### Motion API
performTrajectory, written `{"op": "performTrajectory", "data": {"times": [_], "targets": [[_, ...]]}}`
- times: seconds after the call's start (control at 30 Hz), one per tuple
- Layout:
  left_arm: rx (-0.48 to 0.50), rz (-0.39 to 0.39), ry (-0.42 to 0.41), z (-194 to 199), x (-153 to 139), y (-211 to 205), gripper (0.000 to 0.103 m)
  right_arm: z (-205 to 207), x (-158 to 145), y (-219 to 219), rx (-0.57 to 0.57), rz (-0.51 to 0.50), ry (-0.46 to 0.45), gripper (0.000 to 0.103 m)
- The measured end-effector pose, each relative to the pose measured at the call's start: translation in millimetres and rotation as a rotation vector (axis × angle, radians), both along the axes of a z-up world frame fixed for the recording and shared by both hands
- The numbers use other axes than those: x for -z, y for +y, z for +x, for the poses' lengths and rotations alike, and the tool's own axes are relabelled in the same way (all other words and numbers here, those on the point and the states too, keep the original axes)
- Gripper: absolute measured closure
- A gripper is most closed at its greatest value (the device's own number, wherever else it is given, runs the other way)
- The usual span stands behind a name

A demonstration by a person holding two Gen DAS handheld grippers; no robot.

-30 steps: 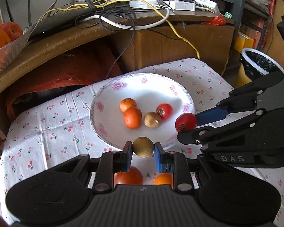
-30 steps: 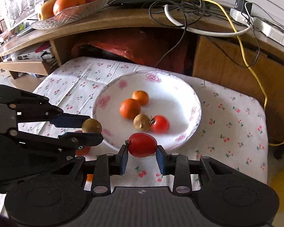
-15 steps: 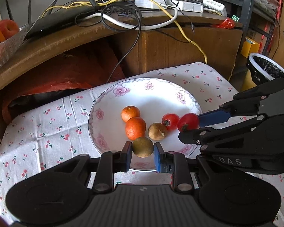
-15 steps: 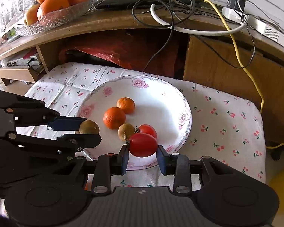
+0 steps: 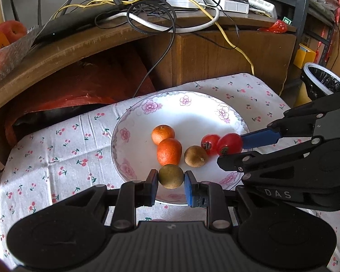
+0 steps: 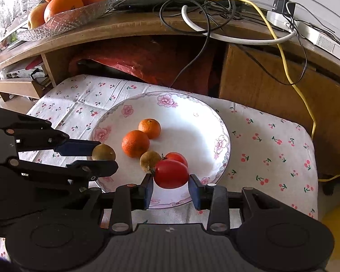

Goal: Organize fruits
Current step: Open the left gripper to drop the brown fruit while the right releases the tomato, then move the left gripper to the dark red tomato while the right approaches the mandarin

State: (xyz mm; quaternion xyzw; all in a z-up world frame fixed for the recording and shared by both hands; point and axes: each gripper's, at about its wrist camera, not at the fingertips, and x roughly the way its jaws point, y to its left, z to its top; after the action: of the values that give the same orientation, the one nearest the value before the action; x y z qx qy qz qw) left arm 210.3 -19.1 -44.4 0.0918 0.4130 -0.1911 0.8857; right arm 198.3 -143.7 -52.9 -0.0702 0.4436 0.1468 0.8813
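A brown-green round fruit was pinched between the pads of the left gripper, and a red tomato was clamped likewise in the right gripper, its long axis lying across the jaws from pad to pad. Both loads were held over the near rim of the flowered plate, on which two oranges, a second brown fruit and a second tomato were already gathered near the middle. The relation that mattered was judged to be this: each held fruit lay just short of its own kind, the brown one on the left side near the front orange, the tomato almost against the resting tomato. The right gripper was judged the nearer to a release, little clearance being left there; height above the plate could not be told.
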Motion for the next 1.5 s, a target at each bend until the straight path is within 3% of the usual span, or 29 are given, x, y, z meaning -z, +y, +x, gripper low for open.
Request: {"op": "performTrajectory", "data": {"times": [0.6, 1.5], "targets": [[-0.008, -0.011, -0.02, -5.7, -9.9, 3.6, 0.065, -4.3, -8.2, -4.8, 0.006, 0.022, -0.041, 0.066], [0.015, 0.081, -0.027, -34.5, -20.2, 9.7, 0.065, -29.2, -16.2, 13.7, -0.067, 0.017, -0.027, 0.066]]}}
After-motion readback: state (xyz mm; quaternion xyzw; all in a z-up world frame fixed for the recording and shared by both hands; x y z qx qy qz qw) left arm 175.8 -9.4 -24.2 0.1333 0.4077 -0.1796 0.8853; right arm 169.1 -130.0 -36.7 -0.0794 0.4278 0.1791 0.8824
